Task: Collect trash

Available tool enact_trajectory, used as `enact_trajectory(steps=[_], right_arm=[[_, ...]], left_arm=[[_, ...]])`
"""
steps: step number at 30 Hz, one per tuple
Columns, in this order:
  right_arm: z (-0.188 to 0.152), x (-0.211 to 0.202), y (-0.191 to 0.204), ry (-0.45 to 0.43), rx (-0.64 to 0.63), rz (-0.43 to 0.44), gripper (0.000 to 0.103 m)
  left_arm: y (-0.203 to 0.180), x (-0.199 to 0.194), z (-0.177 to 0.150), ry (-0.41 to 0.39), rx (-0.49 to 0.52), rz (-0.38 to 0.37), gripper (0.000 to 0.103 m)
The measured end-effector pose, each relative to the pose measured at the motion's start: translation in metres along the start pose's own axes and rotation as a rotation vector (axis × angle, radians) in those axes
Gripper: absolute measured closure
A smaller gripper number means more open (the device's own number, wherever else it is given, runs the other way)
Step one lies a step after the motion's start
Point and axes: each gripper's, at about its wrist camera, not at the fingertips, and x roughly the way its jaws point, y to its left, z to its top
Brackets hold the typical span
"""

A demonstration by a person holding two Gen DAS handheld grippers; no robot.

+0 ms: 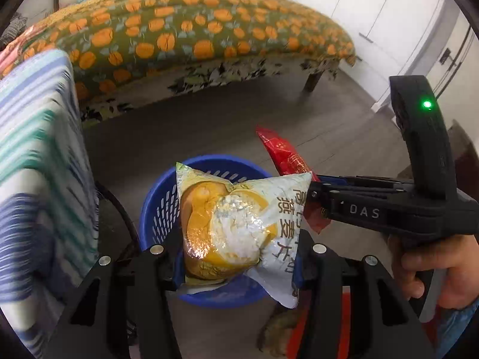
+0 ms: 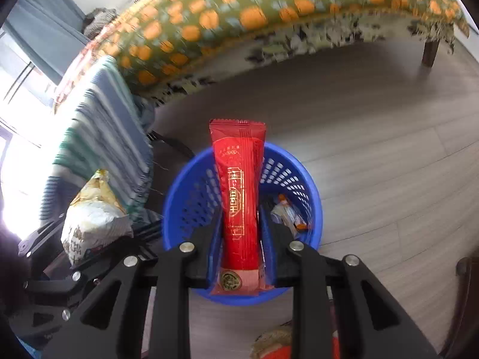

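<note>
L gripper (image 1: 236,257) is clamping a puffy white-yellow snack bag (image 1: 236,224), holding it right over the blue basket (image 1: 161,197). R gripper (image 2: 239,254) is pinching a long red wrapper (image 2: 239,197) above the same basket; small wrapper (image 2: 289,214) is lying inside. Striped cloth (image 1: 39,164) is hanging nearby, bed w/ orange-print cover (image 1: 179,33) sitting behind.
</note>
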Motion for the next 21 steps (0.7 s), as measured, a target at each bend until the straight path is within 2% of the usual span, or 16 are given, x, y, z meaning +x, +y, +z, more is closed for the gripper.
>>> enact_trajectory(steps=[4, 5, 6, 7, 11, 12, 14, 15, 16, 18, 21], right_arm=[[0.005, 0.038, -0.023, 0.061, 0.067, 0.012, 0.077], [0.005, 0.046, -0.029, 0.069, 0.087, 0.016, 0.069], [0.005, 0.052, -0.033, 0.074, 0.111, 0.02, 0.06], [0.006, 0.056, -0.036, 0.076, 0.129, 0.022, 0.046], [0.006, 0.049, -0.038, 0.054, 0.149, 0.01, 0.042], [0.006, 0.039, -0.037, 0.033, 0.151, -0.003, 0.04], [0.006, 0.023, -0.036, -0.003, 0.161, -0.025, 0.026], [0.006, 0.011, -0.033, -0.028, 0.165, -0.038, 0.023], [0.005, -0.004, -0.029, -0.052, 0.161, -0.052, 0.016], [0.0, -0.031, -0.02, -0.087, 0.142, -0.086, 0.012], [-0.019, -0.079, -0.001, -0.151, 0.096, -0.1, 0.009]], left_arm=[[0.008, 0.028, -0.003, 0.022, -0.014, 0.025, 0.049], [0.01, 0.035, -0.003, 0.028, -0.016, 0.035, 0.047], [0.012, 0.043, -0.003, 0.039, -0.017, 0.042, 0.038], [0.014, 0.047, -0.003, 0.046, -0.021, 0.046, 0.029], [0.018, 0.04, -0.002, 0.017, -0.05, 0.03, 0.016], [0.017, 0.031, -0.002, -0.005, -0.057, 0.029, 0.012], [0.013, 0.011, -0.004, -0.043, -0.058, 0.029, 0.009], [0.01, -0.004, -0.006, -0.071, -0.051, 0.039, 0.008], [0.006, -0.016, -0.008, -0.097, -0.042, 0.064, 0.005], [-0.003, -0.049, -0.016, -0.178, -0.012, 0.131, 0.005], [-0.014, -0.091, -0.032, -0.228, 0.013, 0.187, 0.005]])
